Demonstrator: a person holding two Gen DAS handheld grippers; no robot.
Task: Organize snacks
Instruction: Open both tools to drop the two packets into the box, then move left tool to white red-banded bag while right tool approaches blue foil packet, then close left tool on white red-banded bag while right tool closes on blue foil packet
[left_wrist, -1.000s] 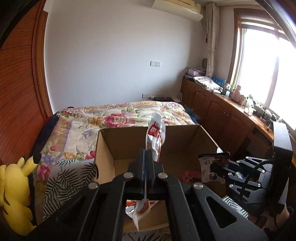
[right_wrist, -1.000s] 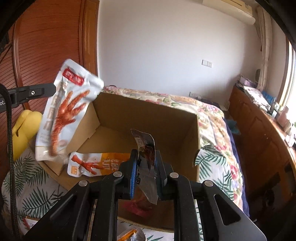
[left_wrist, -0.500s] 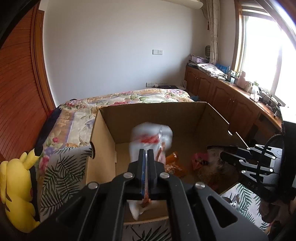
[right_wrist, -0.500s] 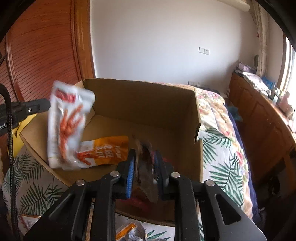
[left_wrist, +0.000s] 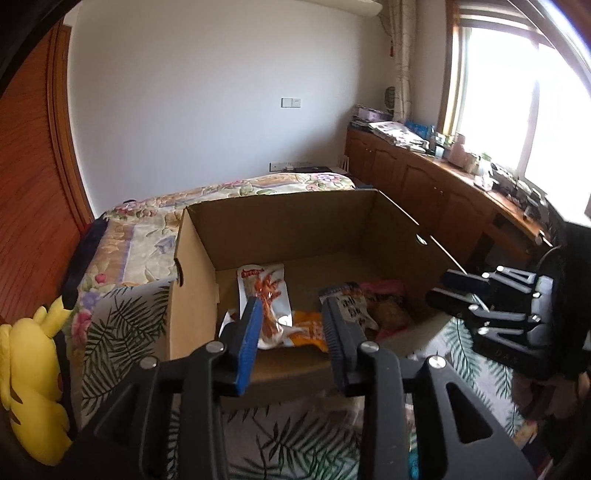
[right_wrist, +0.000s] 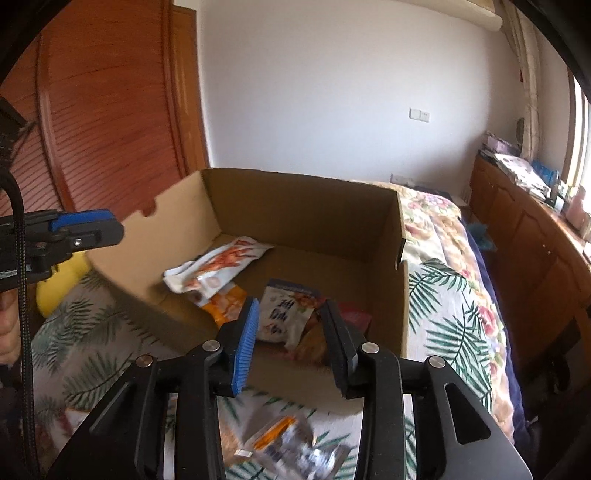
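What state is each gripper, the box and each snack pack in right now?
Left gripper: fingers open, empty, just been opening.
Right gripper: open, empty, just been opening.
Cardboard box: open-topped.
Chicken-feet pack: lying in box.
White-blue pack: lying in box.
Crumpled pack: outside box, on bedspread.

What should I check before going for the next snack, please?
1. Left gripper empty: ok, its jaws have just been opening and nothing is between them.
2. Right gripper empty: ok, jaws just opening, nothing held.
3. White chicken-feet packet in the cardboard box: ok, lying on its floor.
4. Grey-topped packet in the box: ok, beside the orange packet.
5. Snack left outside: not ok, a crinkled packet lies on the leaf-print cover in front of the box.
6. Path to it clear: cannot tell, blurred.
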